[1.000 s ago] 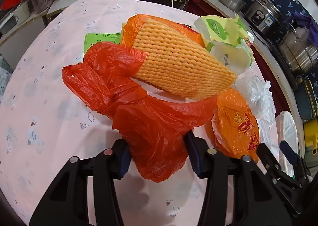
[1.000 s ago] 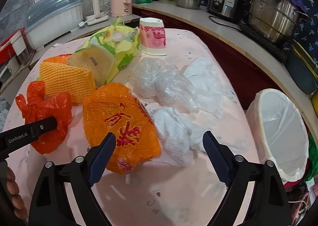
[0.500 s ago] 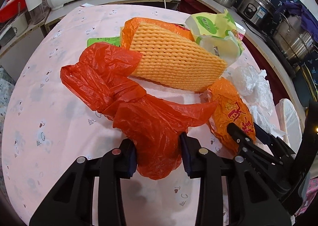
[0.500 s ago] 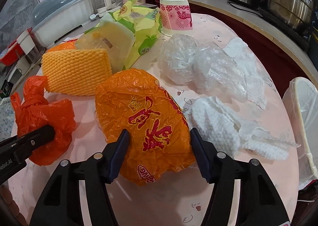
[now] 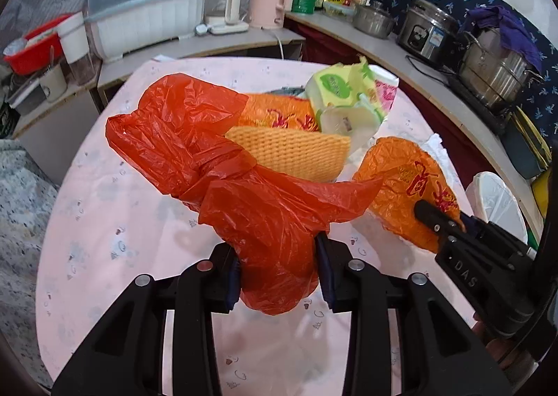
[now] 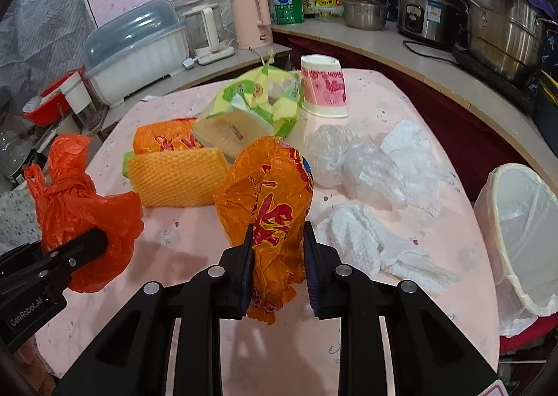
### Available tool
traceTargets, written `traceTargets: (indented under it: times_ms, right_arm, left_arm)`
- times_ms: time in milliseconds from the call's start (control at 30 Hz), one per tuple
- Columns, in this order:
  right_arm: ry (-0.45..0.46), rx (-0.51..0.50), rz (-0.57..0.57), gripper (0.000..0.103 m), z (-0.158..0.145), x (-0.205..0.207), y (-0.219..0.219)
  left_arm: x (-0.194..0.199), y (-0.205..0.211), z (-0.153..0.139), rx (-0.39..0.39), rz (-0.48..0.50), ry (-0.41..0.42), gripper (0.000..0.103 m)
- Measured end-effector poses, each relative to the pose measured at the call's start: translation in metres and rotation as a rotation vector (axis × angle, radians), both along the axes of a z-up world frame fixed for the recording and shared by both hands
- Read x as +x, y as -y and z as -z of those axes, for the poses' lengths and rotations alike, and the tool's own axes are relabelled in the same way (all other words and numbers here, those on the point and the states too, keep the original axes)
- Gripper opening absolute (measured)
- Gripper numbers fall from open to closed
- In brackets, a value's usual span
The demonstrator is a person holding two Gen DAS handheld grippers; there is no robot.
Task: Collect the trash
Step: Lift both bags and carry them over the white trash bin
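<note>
My left gripper (image 5: 277, 268) is shut on a crumpled red plastic bag (image 5: 223, 166) and holds it lifted off the pink table (image 5: 104, 221). My right gripper (image 6: 277, 265) is shut on an orange printed plastic bag (image 6: 268, 193), also raised above the table. The red bag also shows at the left of the right wrist view (image 6: 80, 214). The orange bag shows at the right of the left wrist view (image 5: 408, 187). A white-lined trash bin (image 6: 523, 232) stands beside the table's right edge.
On the table lie an orange foam net (image 6: 178, 180), another orange bag (image 6: 164, 138), a yellow-green packet (image 6: 258, 99), a pink paper cup (image 6: 324, 89), clear plastic wrap (image 6: 348, 162) and white paper towels (image 6: 369, 242). A counter with pots and kettles runs behind.
Both grippers closed on their bags and lifted them off the table. The red bag and the orange printed bag now hang raised; both cameras tilted upward.
</note>
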State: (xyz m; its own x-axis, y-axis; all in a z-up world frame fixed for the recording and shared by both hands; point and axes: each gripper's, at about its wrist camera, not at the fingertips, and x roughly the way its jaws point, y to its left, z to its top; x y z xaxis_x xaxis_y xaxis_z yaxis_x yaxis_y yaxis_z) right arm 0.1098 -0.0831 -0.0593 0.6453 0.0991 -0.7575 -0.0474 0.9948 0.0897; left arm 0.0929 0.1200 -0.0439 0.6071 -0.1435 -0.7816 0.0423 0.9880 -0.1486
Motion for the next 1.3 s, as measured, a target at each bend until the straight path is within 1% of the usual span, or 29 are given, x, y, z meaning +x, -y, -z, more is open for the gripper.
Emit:
traceTargets:
  times_ms: [200,433,633,767,967,1300]
  right_arm:
    - [0.095,0.017,0.013,0.023,-0.039,-0.02,0.007]
    - [0.196,0.035,0.062,0.023,-0.08,-0.04,0.032]
    - [0.251,0.054,0.122,0.023,-0.102,-0.049,0.063]
    - [0.283,0.056,0.168,0.023,-0.112,-0.057,0.083]
    - [0.307,0.056,0.252,0.023,-0.118,-0.069,0.12]
    - [0.308,0.039,0.4,0.023,-0.114,-0.088,0.188]
  left_arm:
    - [-0.018,0.009,-0.026,0.01,0.024,0.07,0.034]
    - [-0.028,0.031,-0.051,0.012,0.077,0.132,0.034]
    - [-0.031,0.06,-0.067,0.003,0.143,0.164,0.034]
    - [-0.033,0.078,-0.073,0.004,0.187,0.173,0.034]
    - [-0.033,0.114,-0.077,0.016,0.26,0.187,0.034]
    - [-0.032,0.185,-0.078,0.024,0.408,0.192,0.034]
